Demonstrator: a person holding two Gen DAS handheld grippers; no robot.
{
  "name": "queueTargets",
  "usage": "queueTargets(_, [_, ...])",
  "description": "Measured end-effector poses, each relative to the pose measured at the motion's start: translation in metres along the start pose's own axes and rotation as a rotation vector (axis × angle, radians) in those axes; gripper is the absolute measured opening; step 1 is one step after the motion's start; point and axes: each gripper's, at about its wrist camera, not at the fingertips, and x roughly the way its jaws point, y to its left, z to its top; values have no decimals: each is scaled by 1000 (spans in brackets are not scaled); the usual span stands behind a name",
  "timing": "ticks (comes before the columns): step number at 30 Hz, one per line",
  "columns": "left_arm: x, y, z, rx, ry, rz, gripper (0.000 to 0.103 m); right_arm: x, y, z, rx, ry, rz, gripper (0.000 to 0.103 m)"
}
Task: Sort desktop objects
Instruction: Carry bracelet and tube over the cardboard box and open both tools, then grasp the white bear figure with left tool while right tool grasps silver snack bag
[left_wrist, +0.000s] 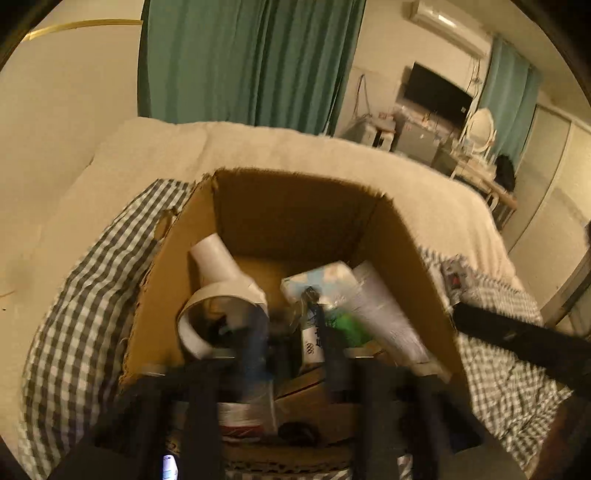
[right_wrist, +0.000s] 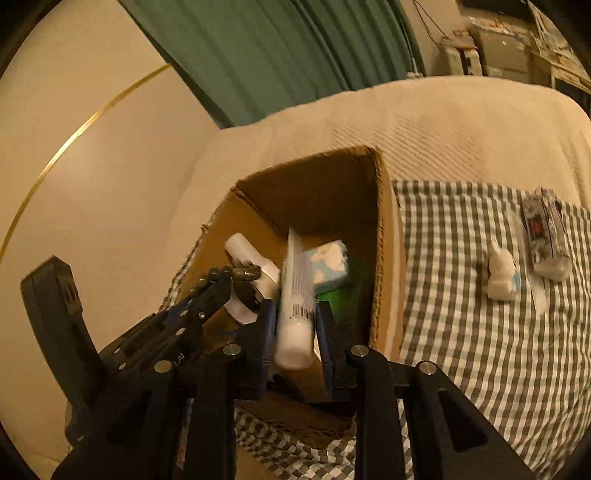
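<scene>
The white tube (right_wrist: 295, 295) stands between the fingers of the right gripper (right_wrist: 293, 332), cap end toward the camera, crimped end tilted over the open cardboard box (right_wrist: 384, 258). Whether the pads press on it cannot be told; the gap looks slightly wider than the tube. Risk: if the grip is loose, the tube may slide out cap-first and strike the near wall or land on the checked cloth (right_wrist: 480, 332) instead of inside.

The left gripper (left_wrist: 291, 347) also hangs over the box with jaws apart and nothing visibly clamped; blur hides its tips. In the right view it crowds in from the left, so the two tools may collide.

Both grippers point steeply downward into the box. Already inside lie a white bottle (left_wrist: 218, 269), a blue packet (right_wrist: 328, 264) and something green (left_wrist: 351, 325). A small white figure (right_wrist: 500, 275) and a wrapped packet (right_wrist: 545, 232) remain on the cloth, unsorted.
</scene>
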Motion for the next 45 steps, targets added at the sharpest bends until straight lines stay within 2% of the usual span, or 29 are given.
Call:
queueTargets(2, [-6, -5, -2, 12, -13, 31, 81, -11, 1, -1, -16, -19, -22, 34])
queueTargets(8, [-46, -39, 7, 66, -67, 31, 84, -72, -2, 1, -79, -74, -98, 35])
queueTargets(10, [-63, -58, 11, 79, -94, 9, 86, -103, -7, 0, -107, -104, -133, 36])
queueTargets(12, [-81, -82, 14, 95, -131, -23, 92, -137, -12, 0, -134, -145, -173, 45])
queueTargets(14, [-89, -101, 16, 106, -155, -46, 94, -166, -19, -2, -152, -182, -215, 47])
queueTargets(17, [-92, -136, 13, 113, -158, -93, 98, -203, -39, -9, -148, -240, -264, 48])
queueTargets(20, [-78, -170, 5, 119, -125, -106, 101, -221, -69, -16, -90, -281, -277, 49])
queueTargets(26, [-22, -221, -27, 125, -54, -112, 102, -218, -125, -13, -42, -287, -350, 50])
queueTargets(29, [11, -233, -42, 130, -21, -106, 102, -207, -151, -11, -2, -292, -351, 59])
queueTargets(31, [33, -236, -49, 135, -8, -92, 102, -196, -169, -13, 36, -300, -342, 60])
queueTargets(34, [69, -241, -52, 148, 8, -92, 102, -168, -196, -19, 72, -262, -326, 60])
queueTargets(39, [122, -248, -51, 206, 8, -69, 102, -109, -240, -20, 91, -194, -346, 60])
queueTargets(43, [167, -240, -48, 170, 28, -86, 102, -62, -274, -6, 149, -202, -338, 64])
queueTargets(45, [184, -237, -47, 155, 36, -97, 97, -36, -288, 3, 177, -195, -328, 64])
